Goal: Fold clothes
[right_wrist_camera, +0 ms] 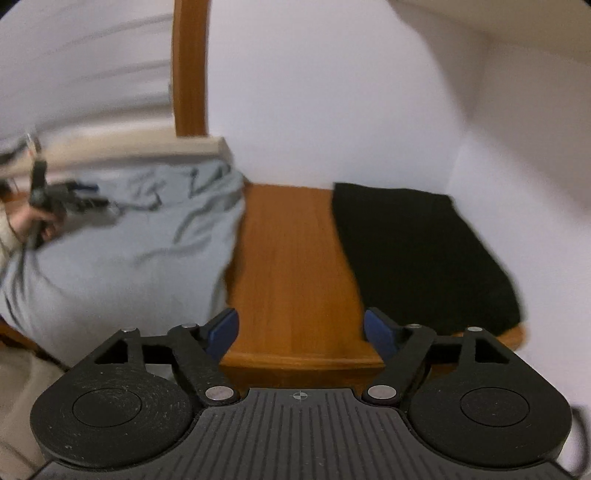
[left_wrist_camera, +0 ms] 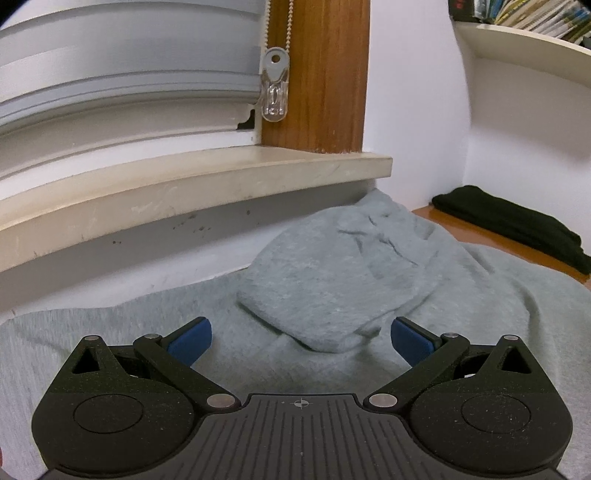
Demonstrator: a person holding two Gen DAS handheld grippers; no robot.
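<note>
A: Where's the garment, taking the window sill (left_wrist_camera: 192, 184) as the mark?

B: The pale grey-green fleece garment (left_wrist_camera: 332, 280) lies spread just under the sill, bunched into a hump below the sill's right end, on the wooden table (right_wrist_camera: 291, 258). A folded black garment (right_wrist_camera: 417, 254) lies further right of the sill, in the corner by the wall, with bare wood between the two.

A: And the tools?

B: The left gripper (left_wrist_camera: 301, 334) has its blue pads (left_wrist_camera: 192, 339) spread wide apart, nothing between them, hovering over the fleece below the sill. The right gripper (right_wrist_camera: 301, 330) is also parted and empty, off to the right of the sill over the table's bare strip (that view is blurred).

A: Any writing?

B: A clear plastic cord weight (left_wrist_camera: 275, 88) hangs above the sill beside the wooden frame (left_wrist_camera: 325, 74); it bears raised characters I cannot read. Books (left_wrist_camera: 532, 16) on a shelf up right of the sill show no legible titles.

A: Anyone visible?

B: A hand (right_wrist_camera: 33, 221) grips the left tool under the sill.
</note>
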